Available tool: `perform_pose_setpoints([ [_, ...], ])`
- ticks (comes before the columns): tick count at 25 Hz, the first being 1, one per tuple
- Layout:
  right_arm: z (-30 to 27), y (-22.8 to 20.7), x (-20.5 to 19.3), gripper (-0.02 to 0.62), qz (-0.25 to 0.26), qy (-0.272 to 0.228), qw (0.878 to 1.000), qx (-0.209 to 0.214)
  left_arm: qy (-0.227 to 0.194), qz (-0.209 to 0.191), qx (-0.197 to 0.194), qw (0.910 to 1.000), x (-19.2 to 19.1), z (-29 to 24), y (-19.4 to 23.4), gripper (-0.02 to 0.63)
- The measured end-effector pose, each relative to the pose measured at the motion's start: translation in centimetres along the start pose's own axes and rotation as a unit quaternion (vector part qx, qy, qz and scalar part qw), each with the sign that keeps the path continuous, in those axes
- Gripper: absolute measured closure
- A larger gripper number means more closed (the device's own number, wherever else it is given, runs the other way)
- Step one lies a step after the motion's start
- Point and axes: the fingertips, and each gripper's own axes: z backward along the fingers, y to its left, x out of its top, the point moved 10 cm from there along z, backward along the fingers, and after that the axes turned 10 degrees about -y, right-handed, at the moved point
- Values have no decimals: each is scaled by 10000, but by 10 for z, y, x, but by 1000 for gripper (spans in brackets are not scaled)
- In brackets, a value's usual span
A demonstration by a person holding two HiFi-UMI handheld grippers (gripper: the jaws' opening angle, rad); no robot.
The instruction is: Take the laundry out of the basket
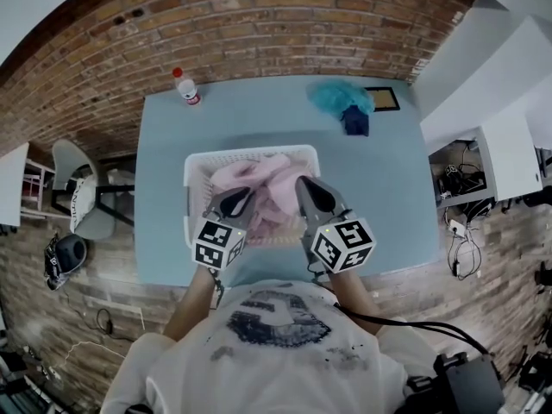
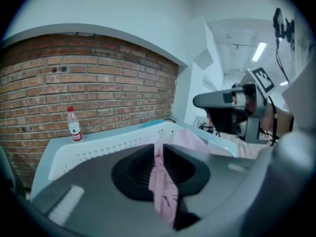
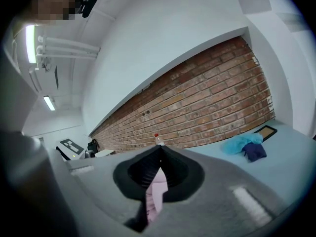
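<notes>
A brick wall is seen along the far side, at 12 o'clock in the head view. Against it a pale blue surface is set. A white slotted basket is placed on the surface, toward its 6 o'clock edge and close to the person. The basket is filled with pink laundry, which is heaped above the rim.

The left claw is held over the basket's 7 o'clock part, and the right claw over its 5 o'clock part, just beside each other. In the left gripper view the left claw is seen pressed together on a fold of the pink laundry, and the cloth is drawn up between the dark pads, with the basket rim behind. In the right gripper view the right claw is likewise pinched on a strip of the pink laundry.

At 1 o'clock from the basket, near the wall, a crumpled teal cloth is laid, and a smaller dark blue cloth is touching it on its 5 o'clock side. A small dark-framed picture is lying flat just beside the teal cloth, at 3 o'clock from it. At 11 o'clock from the basket, well apart from the cloths, a clear bottle with a red cap is stood upright at the surface's far corner.
</notes>
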Motion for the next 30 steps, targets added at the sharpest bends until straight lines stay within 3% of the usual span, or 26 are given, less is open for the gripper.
perform_pose_setpoints([
  [7,-2,-8,0,598,-4,33,10000,24,307,139,-355,9988,-8,-15,-4,492],
  [9,-3,-10,1,598,-2,39,10000,9,505,255,-521,9970,-13,-21,-5,431],
  [14,-4,-15,1,597,-4,52,10000,-51,1193,656,-1200,9834,-26,-38,-10,309],
  [21,-5,-21,2,598,-22,77,9999,-142,1212,502,-1090,9853,-24,-52,-1,233],
  [23,-7,-24,2,598,-26,79,9998,-172,1194,491,-1057,9860,-26,-55,1,169],
  [30,-14,-30,-2,598,-47,121,9997,-219,1362,256,-1027,9850,-36,-71,7,117],
])
